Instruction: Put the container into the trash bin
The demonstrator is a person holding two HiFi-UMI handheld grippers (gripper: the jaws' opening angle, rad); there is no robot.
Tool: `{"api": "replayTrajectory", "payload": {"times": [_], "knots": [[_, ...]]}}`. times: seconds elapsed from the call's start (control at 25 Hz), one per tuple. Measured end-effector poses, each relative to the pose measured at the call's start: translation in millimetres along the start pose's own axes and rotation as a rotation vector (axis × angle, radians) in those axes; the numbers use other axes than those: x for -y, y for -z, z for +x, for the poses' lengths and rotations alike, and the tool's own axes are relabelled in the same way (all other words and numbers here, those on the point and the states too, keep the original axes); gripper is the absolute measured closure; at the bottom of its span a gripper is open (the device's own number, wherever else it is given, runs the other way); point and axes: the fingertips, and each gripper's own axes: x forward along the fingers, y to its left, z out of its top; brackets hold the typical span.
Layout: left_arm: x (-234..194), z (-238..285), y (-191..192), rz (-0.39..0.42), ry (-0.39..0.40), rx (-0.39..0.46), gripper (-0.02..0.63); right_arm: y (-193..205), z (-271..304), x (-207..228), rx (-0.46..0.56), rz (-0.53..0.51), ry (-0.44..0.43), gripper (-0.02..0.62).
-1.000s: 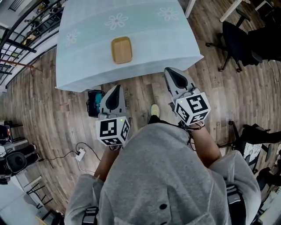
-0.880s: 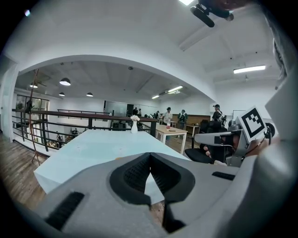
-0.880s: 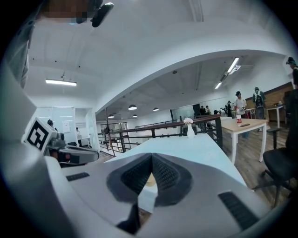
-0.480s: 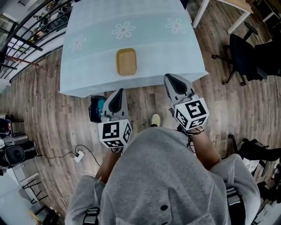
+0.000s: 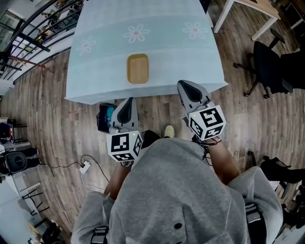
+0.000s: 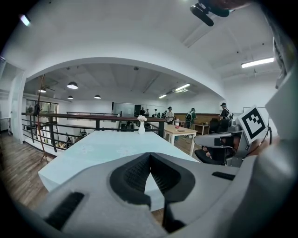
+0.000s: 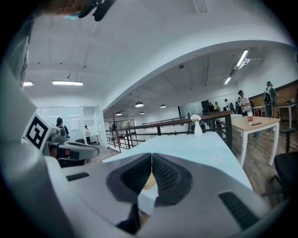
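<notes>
The container [image 5: 137,68], a shallow tan rectangular tray, lies on the near half of a table with a pale blue cloth [image 5: 143,19]. A small dark trash bin [image 5: 104,117] stands on the wood floor just under the table's near left edge. My left gripper [image 5: 127,101] hangs right beside the bin, short of the table, jaws shut and empty. My right gripper [image 5: 183,86] reaches the table's near edge, to the right of the container, also shut and empty. In the right gripper view a tan sliver of the container [image 7: 149,181] shows below the right gripper [image 7: 152,156].
A black office chair [image 5: 269,66] and a wooden table [image 5: 248,12] stand to the right. A metal railing [image 5: 28,28] runs along the left. A power strip with cable [image 5: 86,167] lies on the floor. A white vase [image 6: 141,126] stands at the blue table's far end.
The table and container sit closer and more centred in the head view. Both grippers have come nearer the table's edge. A dark shoe now shows beside the left gripper.
</notes>
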Motion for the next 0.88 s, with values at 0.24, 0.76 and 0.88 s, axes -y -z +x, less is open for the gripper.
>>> {"api": "replayTrajectory", "payload": {"times": [0.24,0.76,0.88], "knots": [[-6,-1,-3,0.002,-0.02,0.018,0.588,3,3,4,-0.007,0.006,0.009,0.569],[-33,32,-6,-0.015,-0.012,-0.006,0.588,-4,41,15,-0.03,-0.004,0.019,0.569],[-43,46,-7,-0.024,-0.009,-0.018,0.588,-7,55,16,-0.038,-0.01,0.008,0.569]]}}
